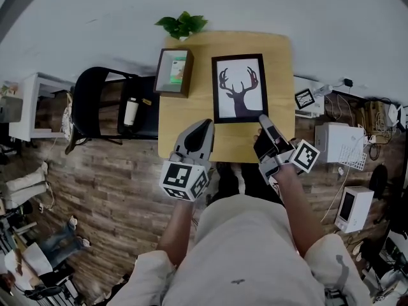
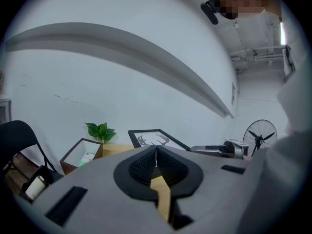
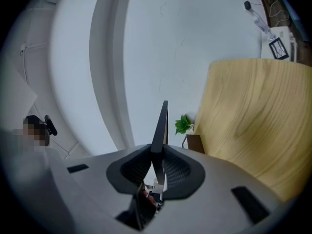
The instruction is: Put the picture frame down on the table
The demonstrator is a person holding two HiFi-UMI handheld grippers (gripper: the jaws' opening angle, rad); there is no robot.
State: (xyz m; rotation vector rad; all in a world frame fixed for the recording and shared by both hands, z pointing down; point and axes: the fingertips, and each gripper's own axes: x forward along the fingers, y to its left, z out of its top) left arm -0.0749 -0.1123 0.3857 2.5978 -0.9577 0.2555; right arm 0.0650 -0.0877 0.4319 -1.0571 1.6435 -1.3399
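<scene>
The picture frame (image 1: 240, 88), black-edged with a deer silhouette, is over the middle of the wooden table (image 1: 191, 120). My right gripper (image 1: 262, 118) is shut on its near right corner. In the right gripper view the frame (image 3: 162, 123) runs edge-on out of the closed jaws of that gripper (image 3: 158, 147), a gap away from the table top (image 3: 253, 116). My left gripper (image 1: 207, 125) hovers at the table's near edge, left of the frame, shut and holding nothing. From the left gripper (image 2: 156, 150) the frame (image 2: 156, 139) shows ahead; whether it touches the wood I cannot tell.
A wooden box (image 1: 173, 72) with a green card stands at the table's far left, a small plant (image 1: 182, 24) behind it. A black chair (image 1: 95, 104) is left of the table. White devices and cables (image 1: 341, 145) lie on the floor at right. A fan (image 2: 261, 138) stands off right.
</scene>
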